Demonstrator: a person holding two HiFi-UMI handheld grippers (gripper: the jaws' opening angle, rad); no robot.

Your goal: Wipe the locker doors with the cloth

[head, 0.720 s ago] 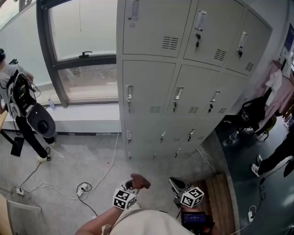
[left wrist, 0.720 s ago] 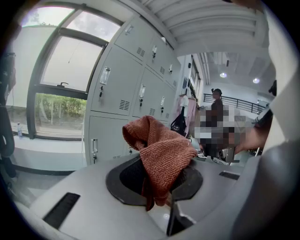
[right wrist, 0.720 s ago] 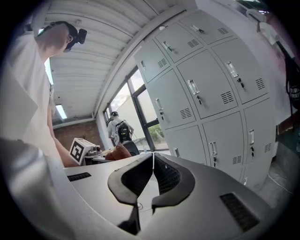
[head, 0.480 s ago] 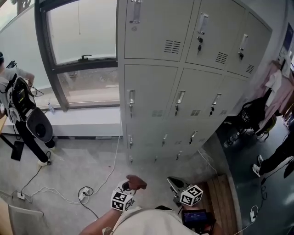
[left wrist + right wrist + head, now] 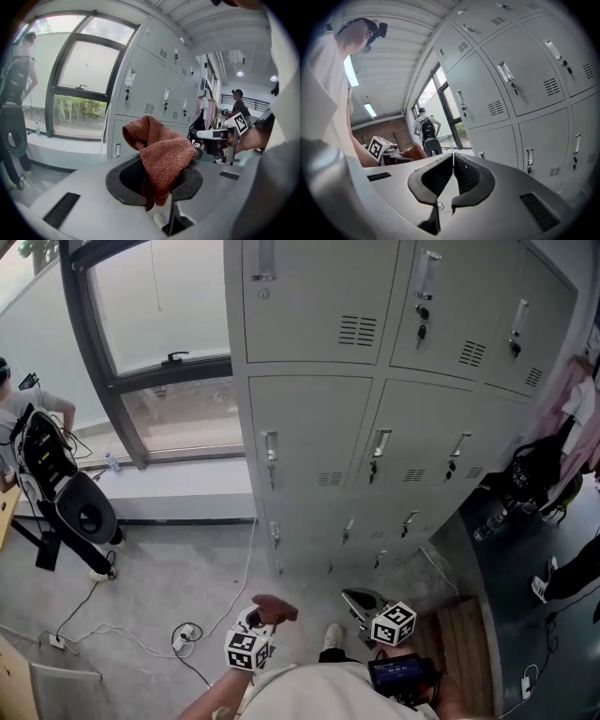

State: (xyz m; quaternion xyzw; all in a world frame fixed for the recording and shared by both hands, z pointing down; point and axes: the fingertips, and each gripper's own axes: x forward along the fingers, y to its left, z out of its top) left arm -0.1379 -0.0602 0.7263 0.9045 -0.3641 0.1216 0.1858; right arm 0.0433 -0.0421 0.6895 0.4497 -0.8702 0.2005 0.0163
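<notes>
A bank of grey metal lockers [image 5: 375,427] stands ahead of me, each door with a handle and a vent. Low in the head view, my left gripper [image 5: 261,617] is shut on a rust-red knitted cloth [image 5: 275,607]. In the left gripper view the cloth [image 5: 161,147] bulges up out of the gripper [image 5: 159,180], short of the lockers [image 5: 154,84]. My right gripper [image 5: 360,602] hangs beside it with jaws shut and nothing in them. In the right gripper view the gripper [image 5: 453,161] has its tips touching, with locker doors [image 5: 525,84] to its right.
A large window [image 5: 159,315] with a low sill is left of the lockers. A person with a backpack [image 5: 42,451] stands at far left. Cables and a power strip [image 5: 186,632] lie on the concrete floor. Hanging bags [image 5: 539,470], another person's leg [image 5: 572,573] and a wooden platform [image 5: 459,643] are at the right.
The lockers have shifted slightly right and grown a little larger in the head view. Both grippers stay low and keep their states; a shoe now shows between them.
</notes>
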